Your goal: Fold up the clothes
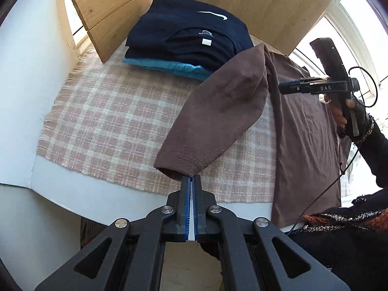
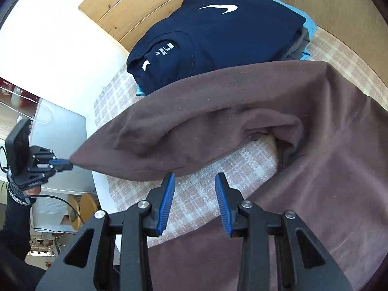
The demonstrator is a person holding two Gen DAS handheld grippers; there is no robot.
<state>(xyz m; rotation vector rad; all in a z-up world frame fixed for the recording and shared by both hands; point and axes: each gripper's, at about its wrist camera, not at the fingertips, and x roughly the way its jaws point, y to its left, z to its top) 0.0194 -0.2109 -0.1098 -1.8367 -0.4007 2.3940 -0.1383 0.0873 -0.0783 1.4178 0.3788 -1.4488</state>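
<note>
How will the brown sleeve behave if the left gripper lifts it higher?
Probably floppy: the brown sleeve sags and creases between the pinched cuff and the shirt body. Likely light, since the left gripper holds it up by the cuff edge alone. Its fuzzy surface suggests it won't slip easily.

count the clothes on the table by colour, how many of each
Brown: 1, the brown garment, its sleeve pinched in the shut left gripper.
Navy: at least 2 folded in the stack, topped by the navy shirt; exact layers hard to tell.
Light blue: 1, the light blue garment at the bottom.
Grey: 1 grey layer at the stack's edge.
Total: at least 5.
</note>
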